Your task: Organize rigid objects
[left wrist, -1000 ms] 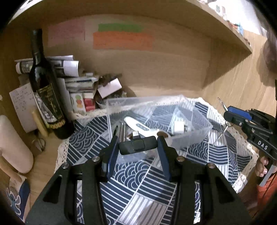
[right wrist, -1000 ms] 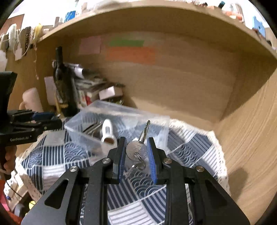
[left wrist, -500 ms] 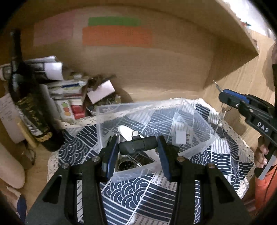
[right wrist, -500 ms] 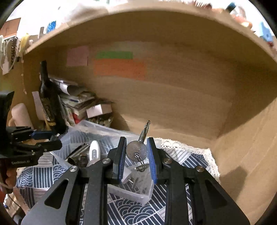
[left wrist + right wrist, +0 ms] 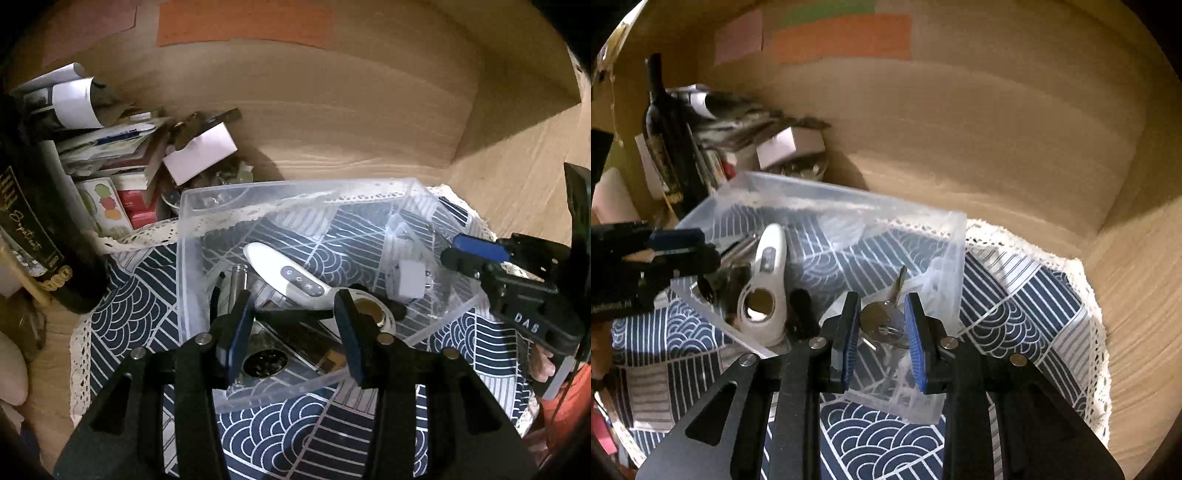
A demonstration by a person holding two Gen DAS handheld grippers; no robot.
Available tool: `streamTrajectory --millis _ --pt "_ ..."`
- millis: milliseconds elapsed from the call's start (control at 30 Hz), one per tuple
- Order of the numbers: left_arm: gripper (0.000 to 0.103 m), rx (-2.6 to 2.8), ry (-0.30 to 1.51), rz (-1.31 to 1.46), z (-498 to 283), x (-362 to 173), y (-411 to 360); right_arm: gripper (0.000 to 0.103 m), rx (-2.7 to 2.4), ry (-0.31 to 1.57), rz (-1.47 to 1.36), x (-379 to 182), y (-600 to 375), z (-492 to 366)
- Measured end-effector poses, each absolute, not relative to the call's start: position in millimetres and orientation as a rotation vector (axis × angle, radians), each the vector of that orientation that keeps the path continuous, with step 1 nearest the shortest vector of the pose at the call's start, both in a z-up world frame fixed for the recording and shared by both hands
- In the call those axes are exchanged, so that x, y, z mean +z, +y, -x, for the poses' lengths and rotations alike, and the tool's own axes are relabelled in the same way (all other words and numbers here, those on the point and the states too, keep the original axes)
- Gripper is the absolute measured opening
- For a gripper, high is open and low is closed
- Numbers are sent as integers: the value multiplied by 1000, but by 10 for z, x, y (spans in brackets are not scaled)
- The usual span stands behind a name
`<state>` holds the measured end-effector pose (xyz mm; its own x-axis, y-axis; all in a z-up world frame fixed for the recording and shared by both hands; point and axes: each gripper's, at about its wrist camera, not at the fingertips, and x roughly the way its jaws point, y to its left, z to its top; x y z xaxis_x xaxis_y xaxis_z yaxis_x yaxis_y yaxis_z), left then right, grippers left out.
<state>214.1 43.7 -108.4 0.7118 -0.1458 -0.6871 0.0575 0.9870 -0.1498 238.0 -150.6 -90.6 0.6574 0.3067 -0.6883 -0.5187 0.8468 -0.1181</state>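
A clear plastic bin [image 5: 192, 236] [image 5: 955, 236] sits on a blue wave-patterned cloth [image 5: 122, 306] [image 5: 1015, 295]. It holds a white remote-like device [image 5: 291, 280] [image 5: 764, 280], a white charger [image 5: 408, 278] and metal items. My left gripper [image 5: 293, 326] is open over the bin's near side; a black stick-shaped object [image 5: 295, 314] lies between its fingers, released. My right gripper [image 5: 879, 328] is open over the bin's right compartment, and a silver key [image 5: 884, 314] on a ring sits loose between its blue pads.
A dark wine bottle [image 5: 33, 206] [image 5: 665, 133] stands at the left. Stacked papers and small boxes [image 5: 133, 155] pile against the wooden back wall [image 5: 332, 110]. The wooden side wall [image 5: 1137, 295] rises at the right. The cloth has a lace edge [image 5: 1097, 332].
Both grippers moved forward and down over the bin and opened. The left one let go of the black object; the right one let go of the key.
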Motion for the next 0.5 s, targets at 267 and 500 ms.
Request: streamTrajectory --millis 267,500 --pt "60 -97 732 126 -2012 -955 443 34 476 682 313 -822 -1522 -2288" --pt "68 -75 627 121 -1649 -641 445 48 495 563 274 -452 -1586 -1975"
